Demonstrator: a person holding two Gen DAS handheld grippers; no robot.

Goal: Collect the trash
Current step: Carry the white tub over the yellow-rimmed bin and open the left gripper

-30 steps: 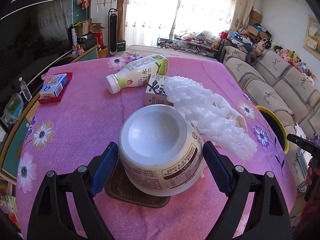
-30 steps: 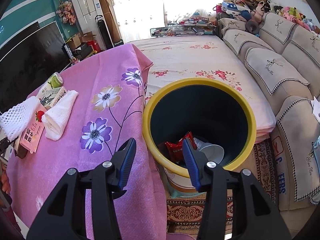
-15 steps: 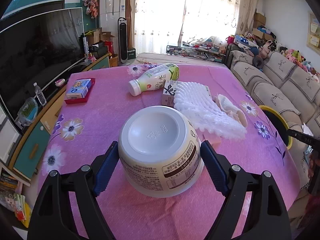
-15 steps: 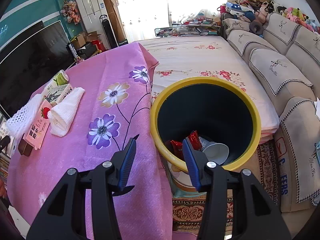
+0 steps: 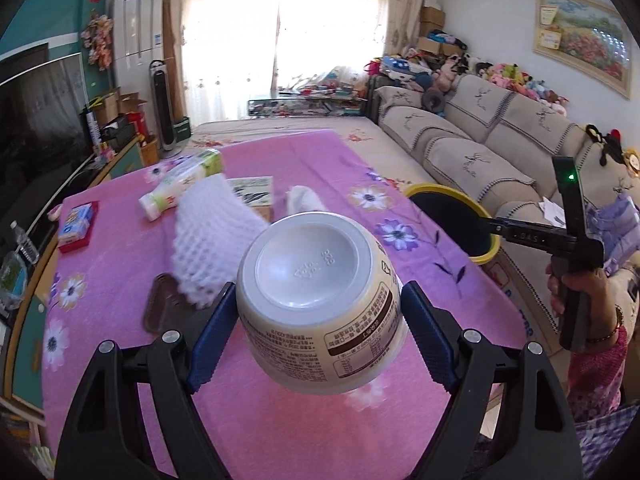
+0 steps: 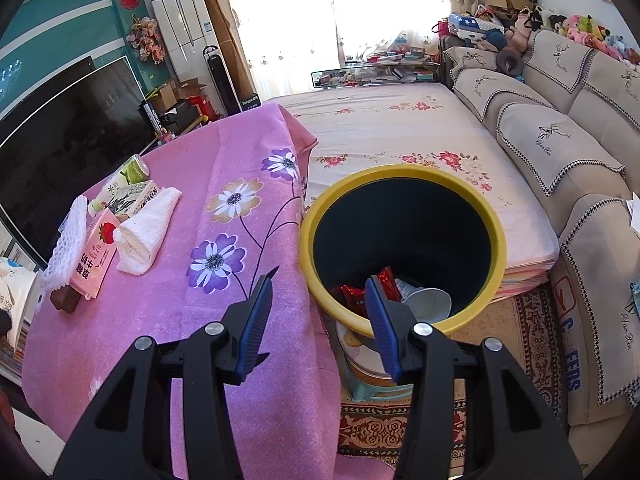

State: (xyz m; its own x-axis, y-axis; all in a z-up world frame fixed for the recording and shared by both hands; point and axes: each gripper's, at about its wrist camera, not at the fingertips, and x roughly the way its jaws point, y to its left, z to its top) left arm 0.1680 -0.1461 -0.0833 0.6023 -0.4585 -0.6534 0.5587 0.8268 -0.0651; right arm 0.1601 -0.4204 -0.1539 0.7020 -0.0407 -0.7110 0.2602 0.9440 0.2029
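Left gripper (image 5: 318, 334): clamped on the paper bowl (image 5: 320, 304), which I hold upside down, base toward my camera, blue pads pressed to either side of its printed wall; it hangs above the pink tablecloth (image 5: 280, 420), clear of the surface.
Right gripper (image 6: 318, 312): empty as I see it, jaws parted to a middling gap, hovering over the near rim of the trash bin (image 6: 400, 172) at the table's edge.
Trash bin: yellow rim, dark inside, standing on the floor against the tablecloth's hanging side; I can see red wrappers (image 6: 352, 296) and a white cup (image 6: 428, 304) at the bottom. From the left camera it sits to the right of the table (image 5: 452, 192).
Trash on the table: white foam net (image 5: 212, 240), a milk bottle (image 5: 180, 184) lying on its side, a printed carton (image 5: 252, 194) beside it, a rolled white cloth (image 6: 146, 236), a pink strawberry carton (image 6: 94, 260), and a brown tray (image 5: 160, 308) partly under the net.
Far left of table: small blue box on a red one (image 5: 76, 226), well apart from the rest.
Person's hand (image 5: 576, 292): gripping the right tool's handle, seen at the left camera's right edge.
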